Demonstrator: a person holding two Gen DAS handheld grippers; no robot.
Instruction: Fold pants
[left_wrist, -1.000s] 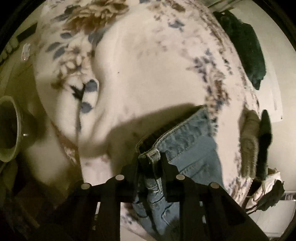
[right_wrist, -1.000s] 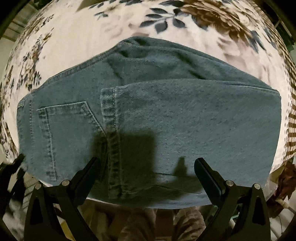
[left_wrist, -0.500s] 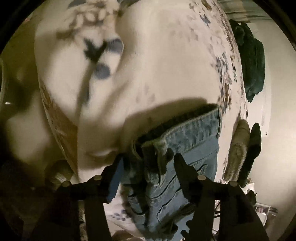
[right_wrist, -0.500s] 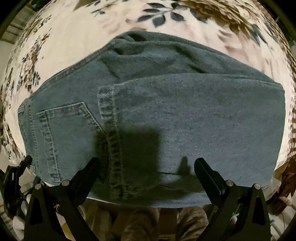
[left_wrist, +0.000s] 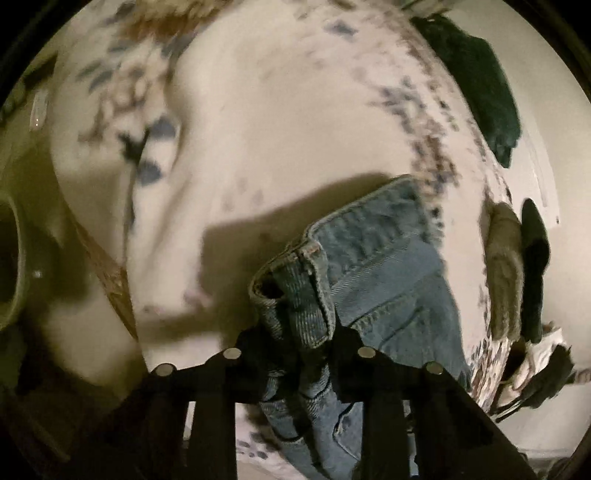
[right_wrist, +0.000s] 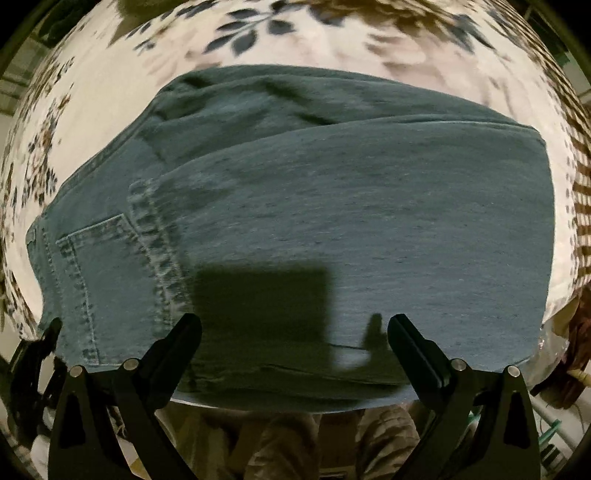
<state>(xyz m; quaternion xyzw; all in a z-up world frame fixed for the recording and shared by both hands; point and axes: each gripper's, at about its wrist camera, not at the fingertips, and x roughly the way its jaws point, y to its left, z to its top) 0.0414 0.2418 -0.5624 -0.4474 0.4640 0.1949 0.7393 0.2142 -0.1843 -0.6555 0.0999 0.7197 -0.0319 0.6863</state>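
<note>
Now my left tongs (left_wrist: 295, 343) are clamped on the waistband corner of the jeans (left_wrist: 373, 291), a bunched fold of denim pinched between the two fingers and lifted a little off the bed (left_wrist: 280, 122); below the grip more denim hangs down between the finger bars; the view is blurred, so the stitching reads only roughly; the waistband edge runs up and right from the grip toward the bed's right edge, casting a dark shadow on the floral sheet beside it. Past that right edge a dark green cloth (left_wrist: 484, 88) hangs against the pale wall, and lower down a tan item (left_wrist: 504, 266) and a dark one (left_wrist: 533, 266) stand side by side; I cannot tell what they are.

My right tongs (right_wrist: 295, 332) are spread wide and hold nothing; both fingers hover over the near edge of the jeans (right_wrist: 332, 206), which lie folded across the bed (right_wrist: 110, 96), one leg doubled over the other; a back pocket (right_wrist: 99, 288) shows at the left end beside a hem seam; the tongs' square shadow falls on the denim between the fingers.
</note>
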